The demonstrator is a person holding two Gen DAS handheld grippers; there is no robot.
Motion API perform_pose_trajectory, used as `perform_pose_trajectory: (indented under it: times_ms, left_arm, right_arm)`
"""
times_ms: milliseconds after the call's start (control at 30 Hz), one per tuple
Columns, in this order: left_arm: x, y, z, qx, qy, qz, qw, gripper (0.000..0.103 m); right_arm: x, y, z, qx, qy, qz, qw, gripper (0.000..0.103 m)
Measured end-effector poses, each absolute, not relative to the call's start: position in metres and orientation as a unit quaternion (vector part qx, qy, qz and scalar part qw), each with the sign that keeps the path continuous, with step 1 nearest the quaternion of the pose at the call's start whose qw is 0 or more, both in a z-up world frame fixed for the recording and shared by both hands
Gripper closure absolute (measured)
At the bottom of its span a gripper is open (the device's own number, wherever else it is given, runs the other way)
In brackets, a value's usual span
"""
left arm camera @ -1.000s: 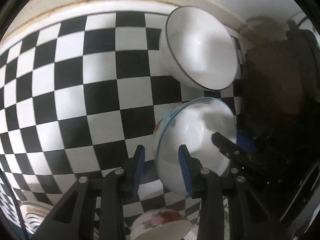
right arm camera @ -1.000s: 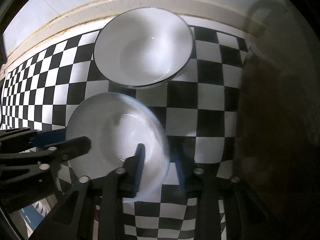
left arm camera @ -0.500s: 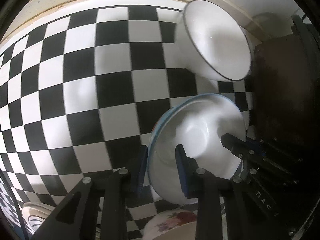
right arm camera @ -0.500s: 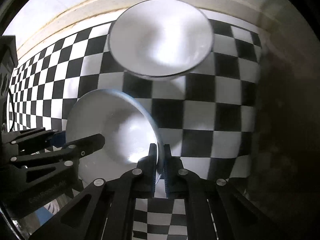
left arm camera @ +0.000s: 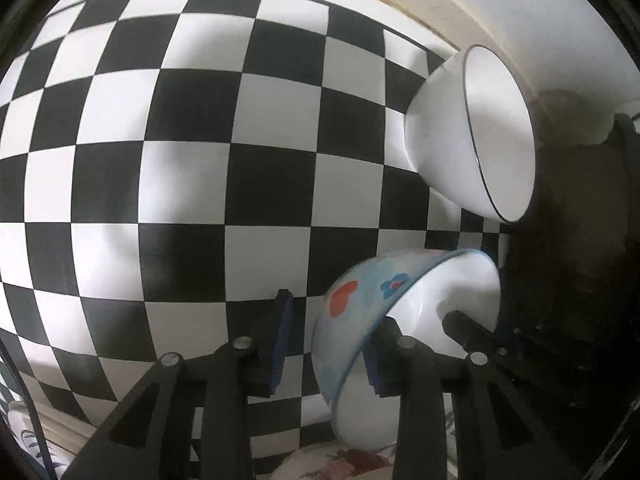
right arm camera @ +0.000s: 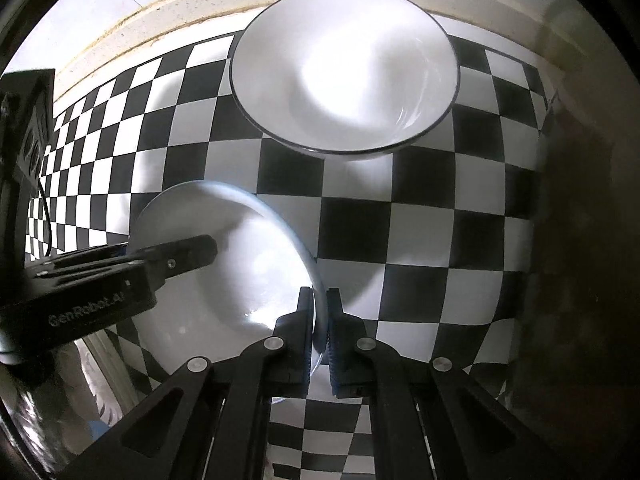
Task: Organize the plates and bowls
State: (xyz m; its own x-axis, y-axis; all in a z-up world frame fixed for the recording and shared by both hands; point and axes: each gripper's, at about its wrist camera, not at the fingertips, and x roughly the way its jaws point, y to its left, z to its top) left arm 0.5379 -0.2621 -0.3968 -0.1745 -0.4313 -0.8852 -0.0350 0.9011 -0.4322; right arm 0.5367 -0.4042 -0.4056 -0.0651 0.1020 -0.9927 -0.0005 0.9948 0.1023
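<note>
A blue-patterned bowl [left arm camera: 360, 304] with red hearts outside and a white inside [right arm camera: 240, 264] is held tilted above the checkered cloth. My right gripper [right arm camera: 319, 320] is shut on its rim. My left gripper [left arm camera: 328, 340] is open, its jaws standing either side of the bowl's opposite rim with a gap on the left side; it also shows at the left of the right wrist view [right arm camera: 120, 276]. A larger white bowl with a thin dark rim [right arm camera: 344, 68] stands on the cloth further back, also in the left wrist view [left arm camera: 476, 136].
The black-and-white checkered cloth [left arm camera: 180, 160] covers the counter up to a cream wall edge [right arm camera: 160, 4]. A floral dish [left arm camera: 332, 460] lies below the left gripper. A striped dish [left arm camera: 24, 444] is at the lower left. Dark shadowed objects [right arm camera: 580, 240] stand on the right.
My right gripper stays shut on the patterned bowl's rim. My left gripper has opened off the opposite rim. The bowl has tilted and both views have shifted toward the white bowl.
</note>
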Motion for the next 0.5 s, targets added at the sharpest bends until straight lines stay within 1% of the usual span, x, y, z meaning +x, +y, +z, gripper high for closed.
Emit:
perform_pose_trajectory:
  times_ms: [33,67,133,200,300,333,367,400,500]
  left_arm:
    - [0.54,-0.261,-0.398,-0.168,0.753,-0.168,0.613,0.063]
    - [0.543,-0.262,-0.4,-0.175,0.757,-0.173,0.605,0.058]
    - [0.544,-0.262,-0.403,-0.18,0.768,-0.178,0.588,0.056]
    - [0.546,-0.262,-0.403,-0.178,0.772,-0.182,0.583,0.055]
    - [0.545,-0.259,-0.402,-0.184,0.767,-0.187,0.586,0.058]
    - [0.545,-0.26,-0.402,-0.184,0.763,-0.191,0.589,0.062]
    - [0.543,-0.26,-0.402,-0.18,0.761,-0.194,0.592,0.074]
    - [0.541,-0.262,-0.403,-0.177,0.761,-0.194,0.594,0.08]
    - [0.537,-0.266,-0.4,-0.154,0.753,-0.194,0.609,0.08]
  right_arm:
    - [0.538,-0.403,-0.406,0.034,0.729,0.038,0.682,0.096]
    - [0.539,-0.401,-0.405,0.036,0.73,0.038,0.681,0.096]
    - [0.541,-0.402,-0.409,0.043,0.734,0.04,0.677,0.096]
    - [0.542,-0.403,-0.412,0.047,0.737,0.04,0.673,0.096]
    - [0.544,-0.405,-0.414,0.054,0.736,0.038,0.673,0.096]
    - [0.544,-0.406,-0.414,0.06,0.736,0.038,0.673,0.096]
    - [0.544,-0.408,-0.414,0.067,0.735,0.039,0.674,0.096]
    - [0.544,-0.41,-0.414,0.075,0.734,0.039,0.674,0.096]
    - [0.541,-0.418,-0.416,0.089,0.733,0.038,0.673,0.096]
